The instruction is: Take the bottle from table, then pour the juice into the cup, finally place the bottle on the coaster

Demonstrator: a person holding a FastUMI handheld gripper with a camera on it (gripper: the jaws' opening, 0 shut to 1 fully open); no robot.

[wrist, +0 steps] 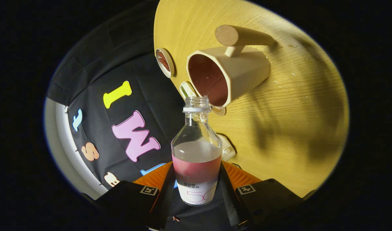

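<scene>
The gripper (pixel 197 189) has its two fingers clenched on the lower body of a clear bottle (pixel 196 154), one finger pressing on each side, at the height of the bottle's pale label. The bottle stands between the fingers and points away from them, its open, capless neck at the far end. Pink juice (pixel 196 168) sits in the lower part of the bottle, with a cloudy band above it and clear glass towards the neck.

Just beyond the bottle's mouth is the cup (pixel 229 72), a cream, angular mug with a dark reddish inside. Its opening faces the bottle, and the bottle's rim lies right at the cup's lip; whether they touch cannot be told. A thick, round wooden handle (pixel 242 35) sticks out from the cup's far side.

The whole scene appears tilted. The cup rests on a light wooden table (pixel 279 128), which carries a few small droplets or specks past the cup. Near the table's edge, beside the cup, lies a small round coaster (pixel 165 62) with a pale rim and a reddish centre. A smaller pale object with a green centre (pixel 186 90) lies between the coaster and the bottle's mouth.
</scene>
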